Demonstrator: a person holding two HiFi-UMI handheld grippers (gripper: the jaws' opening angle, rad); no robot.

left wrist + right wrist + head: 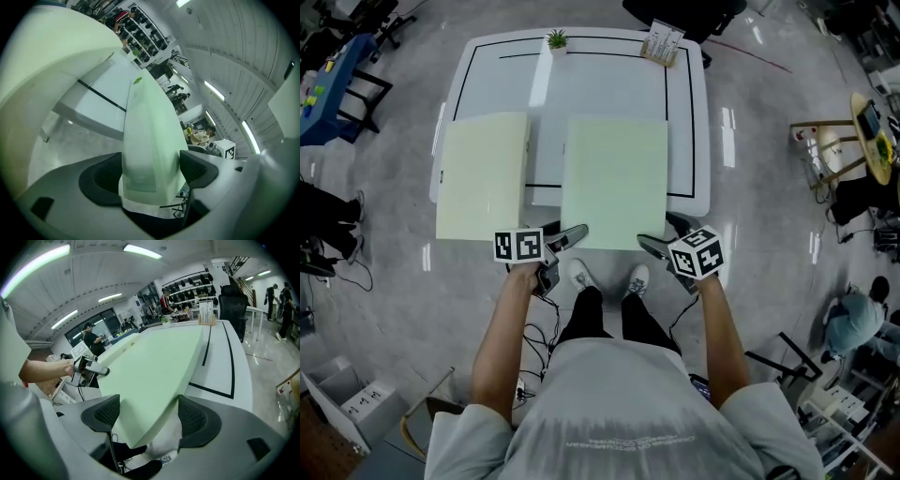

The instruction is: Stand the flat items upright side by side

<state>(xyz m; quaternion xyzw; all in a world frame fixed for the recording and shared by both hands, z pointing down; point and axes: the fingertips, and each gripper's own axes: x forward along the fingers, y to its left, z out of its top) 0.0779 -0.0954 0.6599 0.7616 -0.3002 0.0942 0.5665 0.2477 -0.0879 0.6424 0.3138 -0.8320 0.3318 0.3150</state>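
My left gripper (568,236) and right gripper (652,246) both stand released, straddling the near corners of the right pale-green board (614,178) lying flat on the worktop (686,112); it looks light, stiffish and dentable, so I'd pinch that near edge gently.

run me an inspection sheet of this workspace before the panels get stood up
surface: white table with a black outline, no spills seen
job's things: left green panel and right green panel lie flat and apart, near edges overhanging the table
clutter: small potted plant and card stand at the far edge
grippers: left claw and right claw open, each straddling a near corner of the right green panel, not clamped
cables: black cables on the floor by the person's feet
surroundings: grey floor, round wooden stand at right, seated person
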